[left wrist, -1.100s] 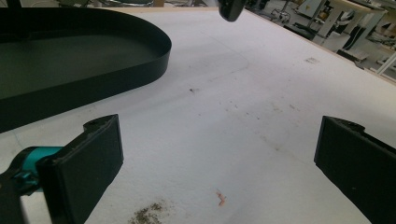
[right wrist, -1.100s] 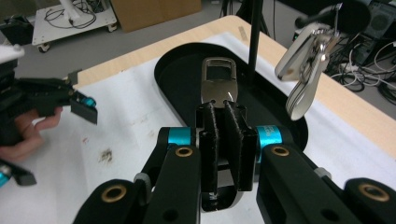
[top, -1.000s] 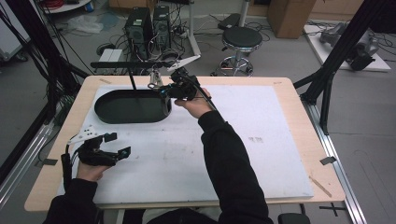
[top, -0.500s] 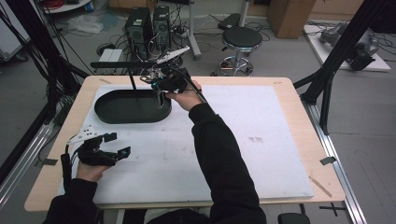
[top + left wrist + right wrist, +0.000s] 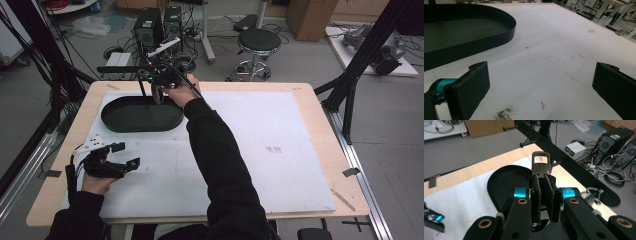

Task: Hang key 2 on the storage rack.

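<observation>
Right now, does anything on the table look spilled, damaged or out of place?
Only small marks: a patch of dark crumbs and a reddish smear on the white mat near the left gripper. The black tray sits flat.

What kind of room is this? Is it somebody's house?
Probably not a house. It looks like a lab or workshop. Desktop computer towers stand on the floor among loose cables, black frame poles surround the wooden table, and a person works there with a hand-held gripper in each hand.

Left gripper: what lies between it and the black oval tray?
Bare white mat, lightly stained, lies between the open left gripper and the black oval tray in the left gripper view; the high view agrees.
</observation>
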A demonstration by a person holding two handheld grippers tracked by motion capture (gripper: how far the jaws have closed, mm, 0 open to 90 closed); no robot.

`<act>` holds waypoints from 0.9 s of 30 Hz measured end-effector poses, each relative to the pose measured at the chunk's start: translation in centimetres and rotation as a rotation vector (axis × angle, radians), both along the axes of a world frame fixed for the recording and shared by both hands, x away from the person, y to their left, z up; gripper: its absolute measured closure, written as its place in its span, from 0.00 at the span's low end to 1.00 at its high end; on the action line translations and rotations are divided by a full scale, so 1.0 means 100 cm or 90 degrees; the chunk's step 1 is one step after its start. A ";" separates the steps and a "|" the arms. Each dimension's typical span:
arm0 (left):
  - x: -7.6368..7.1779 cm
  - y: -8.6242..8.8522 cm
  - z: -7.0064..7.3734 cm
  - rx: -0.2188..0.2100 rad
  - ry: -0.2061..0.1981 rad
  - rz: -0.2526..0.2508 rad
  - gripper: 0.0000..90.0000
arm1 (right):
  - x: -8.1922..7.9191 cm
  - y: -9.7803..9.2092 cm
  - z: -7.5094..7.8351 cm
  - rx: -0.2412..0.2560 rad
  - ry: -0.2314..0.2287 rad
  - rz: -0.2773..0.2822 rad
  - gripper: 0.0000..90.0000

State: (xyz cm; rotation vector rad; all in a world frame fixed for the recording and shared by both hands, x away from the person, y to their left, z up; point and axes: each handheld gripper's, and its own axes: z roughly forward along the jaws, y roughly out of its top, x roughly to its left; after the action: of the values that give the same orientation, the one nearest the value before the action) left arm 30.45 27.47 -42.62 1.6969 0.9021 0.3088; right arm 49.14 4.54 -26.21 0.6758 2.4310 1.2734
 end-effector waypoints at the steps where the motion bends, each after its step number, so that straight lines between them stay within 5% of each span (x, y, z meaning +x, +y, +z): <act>1: 0.000 0.000 0.000 -0.001 0.001 0.000 0.02 | 0.001 0.003 0.000 -0.002 0.000 0.002 0.94; 17: 0.001 0.001 0.000 -0.007 0.003 -0.002 0.02 | 0.006 0.015 -0.021 -0.057 -0.004 -0.035 0.94; 23: 0.001 0.001 0.000 -0.011 0.006 0.000 0.02 | -0.001 0.030 -0.031 -0.133 -0.082 -0.078 0.94; 27: 0.001 0.001 0.000 -0.011 0.005 -0.002 0.02 | 0.002 0.036 -0.037 -0.129 -0.077 -0.095 0.93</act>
State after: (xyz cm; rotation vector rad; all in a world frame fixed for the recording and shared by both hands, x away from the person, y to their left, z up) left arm 30.56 27.59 -42.64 1.6851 0.9055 0.2914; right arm 49.29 8.11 -29.92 0.6868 2.3227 0.9655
